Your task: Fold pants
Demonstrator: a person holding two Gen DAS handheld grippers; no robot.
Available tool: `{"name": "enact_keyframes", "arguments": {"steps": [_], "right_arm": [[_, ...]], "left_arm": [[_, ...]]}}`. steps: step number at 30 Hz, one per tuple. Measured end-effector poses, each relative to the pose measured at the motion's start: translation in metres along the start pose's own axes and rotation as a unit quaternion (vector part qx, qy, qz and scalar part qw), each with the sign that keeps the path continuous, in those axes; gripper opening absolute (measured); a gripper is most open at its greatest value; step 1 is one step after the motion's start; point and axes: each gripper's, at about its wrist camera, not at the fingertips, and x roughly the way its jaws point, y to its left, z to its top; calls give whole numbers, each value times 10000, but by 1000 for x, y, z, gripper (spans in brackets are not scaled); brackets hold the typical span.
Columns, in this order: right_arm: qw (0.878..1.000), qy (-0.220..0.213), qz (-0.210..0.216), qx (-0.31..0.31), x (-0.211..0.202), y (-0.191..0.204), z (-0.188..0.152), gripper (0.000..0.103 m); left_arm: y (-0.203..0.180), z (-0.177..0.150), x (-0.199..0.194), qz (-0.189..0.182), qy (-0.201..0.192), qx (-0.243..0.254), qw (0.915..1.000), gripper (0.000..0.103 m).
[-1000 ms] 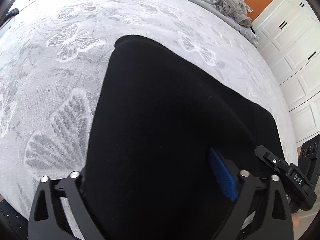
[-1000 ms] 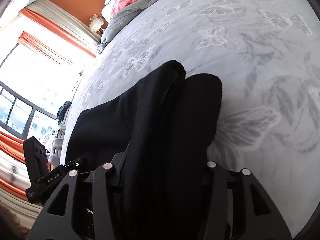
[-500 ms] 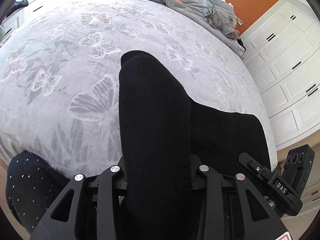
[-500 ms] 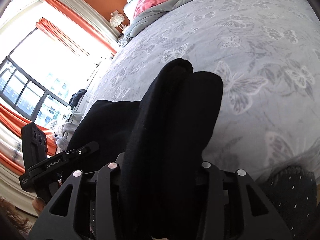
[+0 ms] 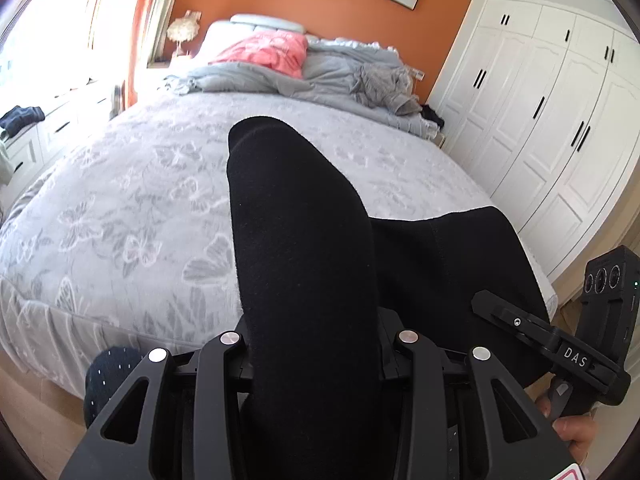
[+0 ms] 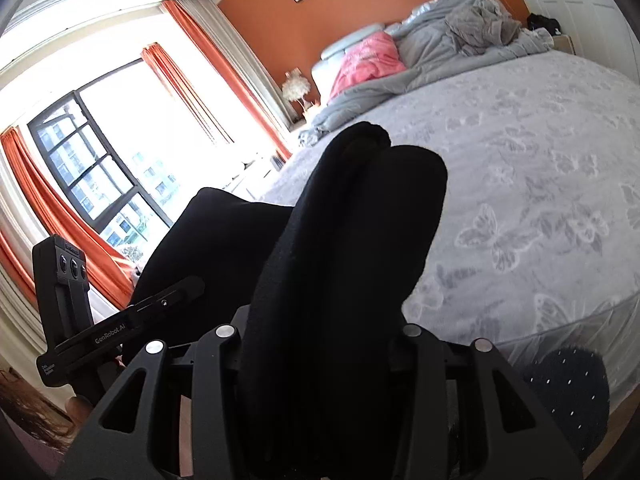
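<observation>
The black pants (image 5: 304, 248) hang lifted off the grey butterfly-print bed (image 5: 132, 208). My left gripper (image 5: 316, 344) is shut on one bunched edge of the pants, which stick up between its jaws. My right gripper (image 6: 320, 336) is shut on another bunched edge of the same pants (image 6: 348, 232). The cloth stretches between the two grippers. The right gripper's body shows in the left wrist view (image 5: 560, 352), and the left gripper's body shows in the right wrist view (image 6: 100, 332). The fingertips are hidden by the cloth.
A crumpled grey duvet (image 5: 320, 72) and a pink pillow (image 5: 268, 54) lie at the head of the bed. White wardrobes (image 5: 552, 120) stand to the right. A window with orange curtains (image 6: 60, 200) is to the left. A dotted dark slipper (image 6: 568, 384) is near the bed's foot.
Both grippers have risen and pulled back from the bed with the pants held. The views tilted up from the bedspread to the headboard and wall. The left gripper closed on the cloth a second ago.
</observation>
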Motion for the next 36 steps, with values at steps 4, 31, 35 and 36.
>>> {"name": "enact_keyframes", "arguments": {"steps": [4,31,35,36], "right_arm": [[9983,-489,206,-241,-12,13,39,39],[9772,-1640,933,-977,148,-48,299,48],[9898,-1286,361,-500,227,-111,300,89],[9929,-1127,-11,-380,252,-134,293,93]], "left_arm": [[-3,39,-18,-212,-559,7,9982,34],[26,306,93,-677,-2557,226,9641,37],[55,317,169,-384,-2193,-62,9749,53],[67,312,194,-283,-2072,-235,9776,67]]}}
